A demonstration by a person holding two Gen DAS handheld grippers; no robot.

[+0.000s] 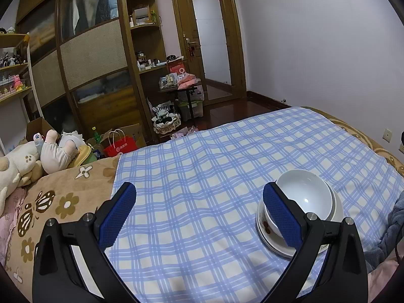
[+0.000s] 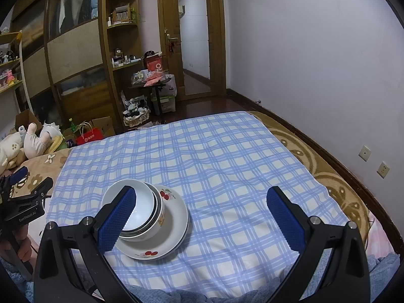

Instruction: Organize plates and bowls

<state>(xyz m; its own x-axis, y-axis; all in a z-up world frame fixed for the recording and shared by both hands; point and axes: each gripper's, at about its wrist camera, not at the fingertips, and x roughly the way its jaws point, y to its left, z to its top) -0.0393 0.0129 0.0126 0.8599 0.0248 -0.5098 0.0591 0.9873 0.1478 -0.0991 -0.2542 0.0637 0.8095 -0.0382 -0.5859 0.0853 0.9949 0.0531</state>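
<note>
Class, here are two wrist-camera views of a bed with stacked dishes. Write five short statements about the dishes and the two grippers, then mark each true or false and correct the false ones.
1. The bowls sit stacked on the plates. True.
2. The dishes rest on a bare wooden table. False: they rest on a blue checked cloth spread over a bed.
3. The right gripper is open and holds nothing. True.
4. The left gripper is shut on a bowl. False: it is open, its jaws wide apart, holding nothing.
5. The plates are plain white. False: the top plate carries a red cherry pattern.
</note>
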